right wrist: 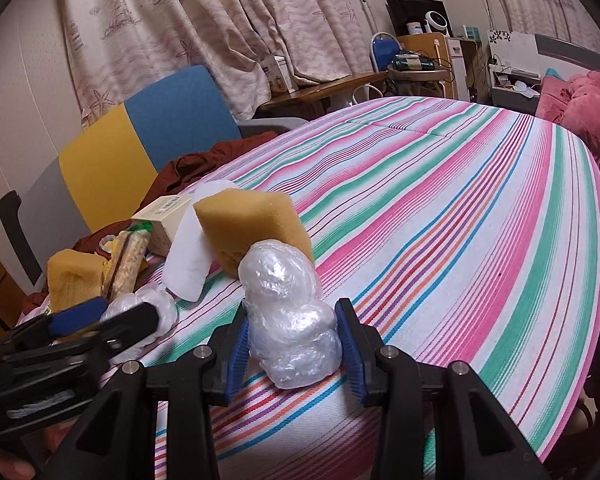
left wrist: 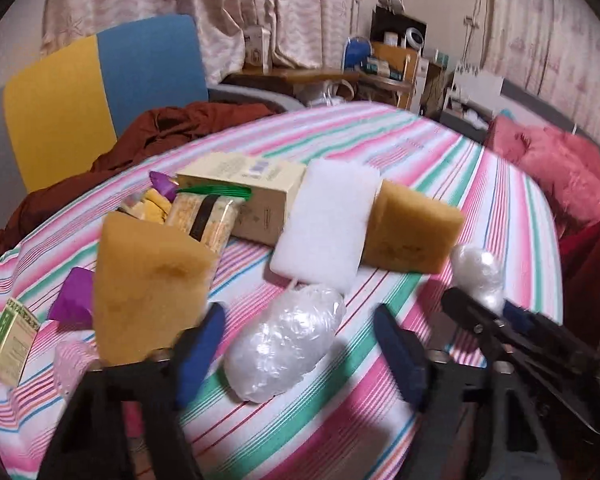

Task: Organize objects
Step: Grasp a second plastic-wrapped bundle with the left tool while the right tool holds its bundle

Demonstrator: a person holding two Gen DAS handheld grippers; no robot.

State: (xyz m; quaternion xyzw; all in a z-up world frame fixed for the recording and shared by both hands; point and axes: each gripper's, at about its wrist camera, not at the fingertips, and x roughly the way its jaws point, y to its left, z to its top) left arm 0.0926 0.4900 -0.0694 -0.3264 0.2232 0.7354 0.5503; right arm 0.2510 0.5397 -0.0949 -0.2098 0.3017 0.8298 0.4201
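Note:
A clear plastic-wrapped bundle (left wrist: 284, 348) lies on the striped tablecloth (left wrist: 440, 168). It sits between the blue pads of my left gripper (left wrist: 298, 320), which stands open with a gap on each side of it. A second plastic-wrapped bundle (right wrist: 292, 320) stands upright in my right gripper (right wrist: 293, 308), whose pads press on its lower half. In the left wrist view the right gripper (left wrist: 480, 308) reaches in from the right with that bundle (left wrist: 476, 276). In the right wrist view the left gripper (right wrist: 124, 312) shows at the left edge.
Behind the bundles lie a white foam pad (left wrist: 324, 224), two yellow sponges (left wrist: 148, 280) (left wrist: 412, 236), a cream box (left wrist: 252, 200), a snack packet (left wrist: 204, 216), purple scraps (left wrist: 72, 296) and a small green box (left wrist: 8, 340). A yellow-and-blue chair (left wrist: 100, 92) with brown cloth stands beyond the table.

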